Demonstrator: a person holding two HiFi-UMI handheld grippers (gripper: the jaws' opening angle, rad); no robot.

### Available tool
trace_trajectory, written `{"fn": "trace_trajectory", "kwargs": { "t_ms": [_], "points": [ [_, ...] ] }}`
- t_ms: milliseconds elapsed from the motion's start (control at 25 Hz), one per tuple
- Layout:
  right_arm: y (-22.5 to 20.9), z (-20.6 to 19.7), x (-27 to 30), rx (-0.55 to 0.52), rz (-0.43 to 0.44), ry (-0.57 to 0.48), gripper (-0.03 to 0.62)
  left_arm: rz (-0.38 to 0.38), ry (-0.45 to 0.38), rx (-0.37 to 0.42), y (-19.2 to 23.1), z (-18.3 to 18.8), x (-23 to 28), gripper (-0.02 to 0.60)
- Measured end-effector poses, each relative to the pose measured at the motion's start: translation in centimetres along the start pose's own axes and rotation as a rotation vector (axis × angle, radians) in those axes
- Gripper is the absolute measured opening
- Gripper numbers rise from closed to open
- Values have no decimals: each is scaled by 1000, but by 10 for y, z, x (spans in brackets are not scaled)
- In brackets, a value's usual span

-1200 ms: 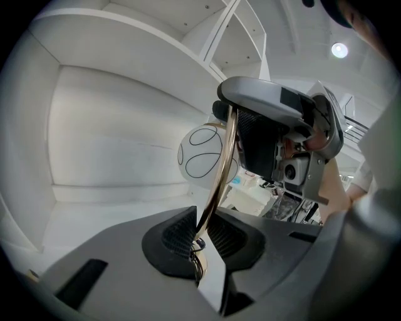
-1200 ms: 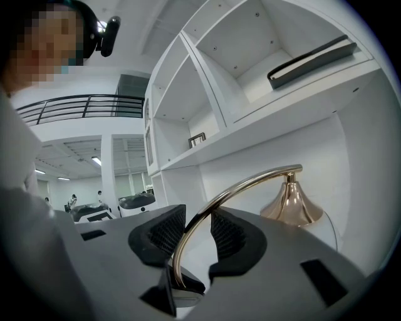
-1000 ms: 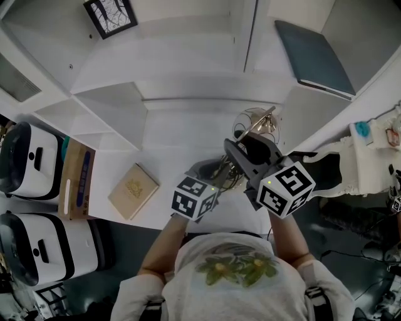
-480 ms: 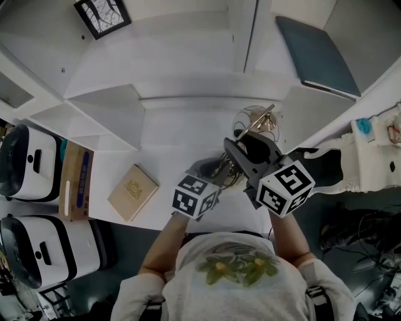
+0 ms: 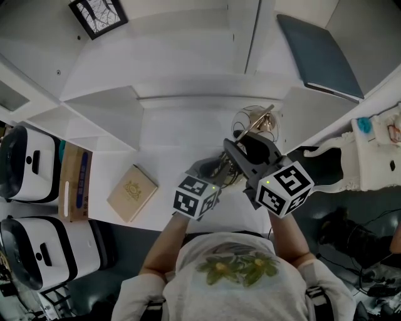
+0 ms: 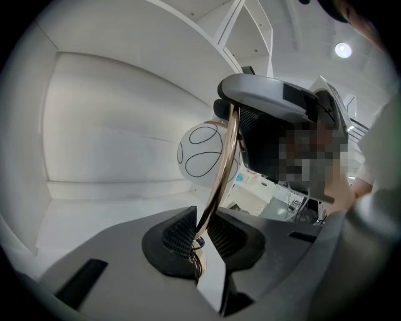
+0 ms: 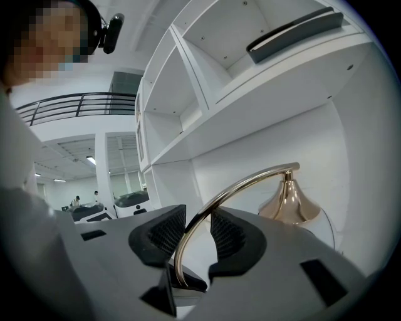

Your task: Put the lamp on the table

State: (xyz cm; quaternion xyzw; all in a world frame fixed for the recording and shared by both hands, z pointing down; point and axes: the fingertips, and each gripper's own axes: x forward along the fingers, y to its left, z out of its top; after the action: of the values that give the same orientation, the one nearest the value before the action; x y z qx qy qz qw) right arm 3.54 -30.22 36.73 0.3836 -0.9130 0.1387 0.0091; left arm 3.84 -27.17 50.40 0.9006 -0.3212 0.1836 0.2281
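Observation:
The lamp has a thin curved gold stem, a gold cone and a white glass globe with dark lines. In the head view the globe is over the white table, close to the shelf unit. My left gripper is shut on the lower stem, which runs up between its ribbed pads. My right gripper is shut on the stem higher up; its pads pinch the gold arc. The grippers hide the lamp's base, so I cannot tell whether it touches the table.
A tan book lies on the table to the left, beside a cardboard box. Two white machines stand at the far left. White shelves rise behind, with a grey folder and a framed picture.

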Motion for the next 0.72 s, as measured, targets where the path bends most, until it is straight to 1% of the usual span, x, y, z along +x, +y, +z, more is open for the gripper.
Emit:
{"fn": "trace_trajectory", "kwargs": {
  "t_ms": [240, 720],
  "points": [
    [-1, -2, 2, 3, 2, -2, 138, 2, -8, 0, 3, -1, 1, 72],
    [12, -9, 1, -7, 25, -3, 137, 8, -12, -5, 2, -11, -3, 72]
  ]
}}
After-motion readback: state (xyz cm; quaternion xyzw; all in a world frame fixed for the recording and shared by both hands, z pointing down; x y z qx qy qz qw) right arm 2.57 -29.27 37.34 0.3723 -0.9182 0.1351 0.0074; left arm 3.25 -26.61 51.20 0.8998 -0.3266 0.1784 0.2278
